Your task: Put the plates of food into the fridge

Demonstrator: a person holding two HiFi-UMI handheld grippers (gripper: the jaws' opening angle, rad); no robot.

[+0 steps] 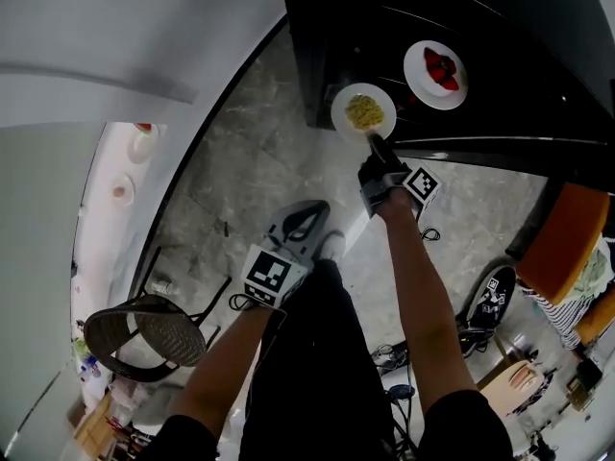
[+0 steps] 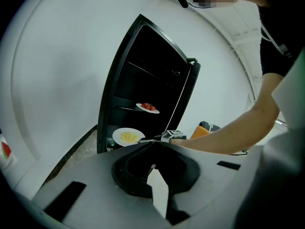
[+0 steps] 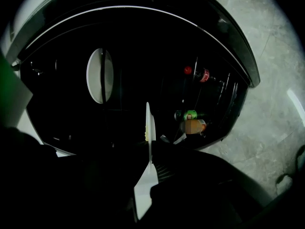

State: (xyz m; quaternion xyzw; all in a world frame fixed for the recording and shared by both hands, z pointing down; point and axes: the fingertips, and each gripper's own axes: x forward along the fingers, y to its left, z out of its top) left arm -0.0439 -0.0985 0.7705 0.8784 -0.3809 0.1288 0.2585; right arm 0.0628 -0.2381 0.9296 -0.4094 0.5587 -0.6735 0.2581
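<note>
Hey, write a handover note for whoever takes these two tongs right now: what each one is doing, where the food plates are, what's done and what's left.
Right tongs: shut on the rim of the plate of yellow food, holding it at the open front of the fridge.
Left tongs: shut and empty, hanging back from the fridge.
Done: the plate of red food sits on a shelf inside.
Left: slide the yellow plate in below that shelf, set it down, let go and pull out. Whether it already rests on anything is unclear.
</note>
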